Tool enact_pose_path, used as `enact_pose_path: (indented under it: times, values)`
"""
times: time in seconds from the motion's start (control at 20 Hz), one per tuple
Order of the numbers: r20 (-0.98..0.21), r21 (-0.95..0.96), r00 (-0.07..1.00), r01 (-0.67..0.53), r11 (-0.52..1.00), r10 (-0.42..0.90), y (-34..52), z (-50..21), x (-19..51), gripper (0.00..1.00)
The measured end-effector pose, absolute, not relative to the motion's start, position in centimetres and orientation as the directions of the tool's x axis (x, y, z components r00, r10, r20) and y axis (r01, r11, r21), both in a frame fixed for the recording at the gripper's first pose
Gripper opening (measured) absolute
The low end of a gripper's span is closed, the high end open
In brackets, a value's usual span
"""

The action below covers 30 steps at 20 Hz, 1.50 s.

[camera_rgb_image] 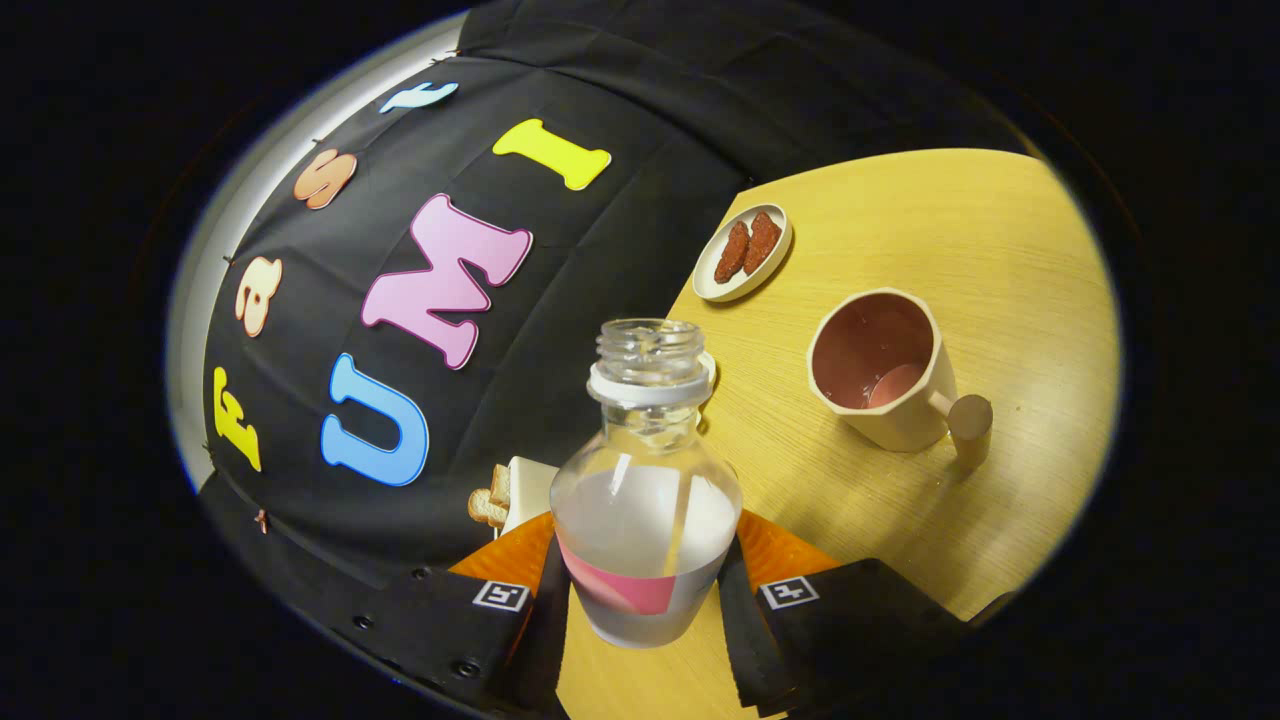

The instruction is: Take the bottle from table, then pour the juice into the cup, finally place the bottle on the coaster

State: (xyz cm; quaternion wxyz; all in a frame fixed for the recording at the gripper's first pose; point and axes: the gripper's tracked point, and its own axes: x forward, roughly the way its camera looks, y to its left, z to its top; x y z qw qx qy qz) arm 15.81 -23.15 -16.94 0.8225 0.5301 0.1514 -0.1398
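Hidden: the base of the clear plastic bottle with white liquid and a pink label sits down between the fingers, so what is under it can't be made out; the toast slices and the pale block beside them are half covered by the bottle and one finger.
Hard to tell: a pale rim peeks out just behind the bottle's neck, too little showing to say what it is.
Count: one bottle, uncapped; one cream faceted mug with a pinkish inside; one small cream oval dish; two reddish-brown pieces on it.
Gripper: gripper tilted, so the yellow wooden table slopes; both fingers press the bottle's lower sides, clamped on it.
Bottle: between the fingers, neck pointing ahead.
Mug: beyond the fingers, near the bottle, apart from it, standing on the table, mouth open toward us.
Dish: farther off, at the table's edge by the booth wall.
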Motion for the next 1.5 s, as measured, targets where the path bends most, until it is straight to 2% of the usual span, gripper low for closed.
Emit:
enact_pose_path:
  times: [0.4, 0.85, 1.5]
  values:
    - [-0.415, 0.903, 0.910, 0.410, 0.130, 0.009, -24.7, -17.7, 16.5, 0.68]
    - [-0.470, 0.867, 0.882, 0.468, -0.171, 0.034, -25.1, -19.5, 17.0, 0.68]
    - [-0.455, 0.817, 0.889, 0.441, -0.372, 0.053, -26.4, -18.4, 18.3, 0.69]
